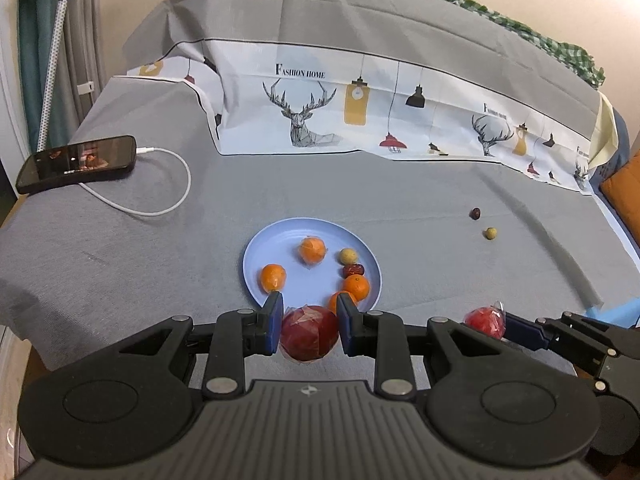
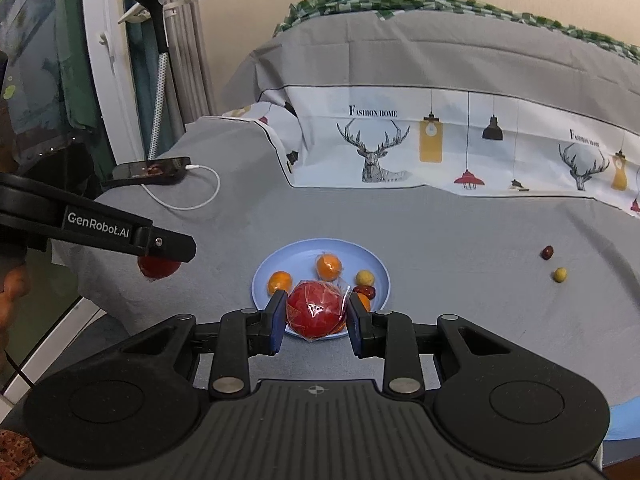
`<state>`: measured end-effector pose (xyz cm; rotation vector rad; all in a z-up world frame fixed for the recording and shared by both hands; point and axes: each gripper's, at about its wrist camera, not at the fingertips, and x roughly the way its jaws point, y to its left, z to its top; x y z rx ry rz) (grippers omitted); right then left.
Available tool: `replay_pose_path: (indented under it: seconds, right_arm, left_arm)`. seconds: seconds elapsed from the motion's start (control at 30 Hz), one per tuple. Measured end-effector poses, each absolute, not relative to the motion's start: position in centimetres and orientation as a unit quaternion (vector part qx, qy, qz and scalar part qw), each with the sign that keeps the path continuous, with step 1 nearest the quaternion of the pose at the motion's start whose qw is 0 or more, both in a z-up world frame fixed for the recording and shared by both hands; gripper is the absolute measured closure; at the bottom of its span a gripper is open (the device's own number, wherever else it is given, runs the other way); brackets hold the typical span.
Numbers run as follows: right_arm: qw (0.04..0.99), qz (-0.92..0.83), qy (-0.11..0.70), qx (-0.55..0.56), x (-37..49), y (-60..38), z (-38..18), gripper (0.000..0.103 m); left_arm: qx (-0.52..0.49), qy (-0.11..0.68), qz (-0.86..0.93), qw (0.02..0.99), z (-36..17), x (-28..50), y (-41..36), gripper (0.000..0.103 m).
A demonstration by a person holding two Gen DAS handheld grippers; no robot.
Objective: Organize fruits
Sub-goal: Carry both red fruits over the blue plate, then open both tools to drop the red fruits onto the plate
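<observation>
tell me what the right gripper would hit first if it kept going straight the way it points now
Probably the round light-blue plate and the oranges on it, though depth is unclear. The right gripper already holds a plastic-wrapped red apple between its fingers.

Evenly lit by soft, diffuse indoor light; faint, soft-edged shadows only. Slight sheen on the plastic wrap of the red apple (image 2: 316, 309) and on the phone screen (image 1: 76, 163). Sharp at centre, strongly barrel-bent toward the edges, dark at the corners.
</observation>
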<state>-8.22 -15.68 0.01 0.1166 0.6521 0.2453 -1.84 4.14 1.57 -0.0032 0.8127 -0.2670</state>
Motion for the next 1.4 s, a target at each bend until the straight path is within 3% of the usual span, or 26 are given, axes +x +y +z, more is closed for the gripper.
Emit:
replay_pose_path:
  seconds: [0.83,1.4]
  right_arm:
    - [0.913,0.136,0.381,0.054,1.4,-13.4,-5.8,0.071]
    - [0.896,0.129,0.423,0.037,8.9,-12.3,-12.1,0.071]
  left_arm:
    - [0.007,0.428,-0.123,0.895,-3.0,8.9,2.2,0.071]
    - [0.046,0.463,-0.129,0.876,-9.9,17.1,-0.8,0.071]
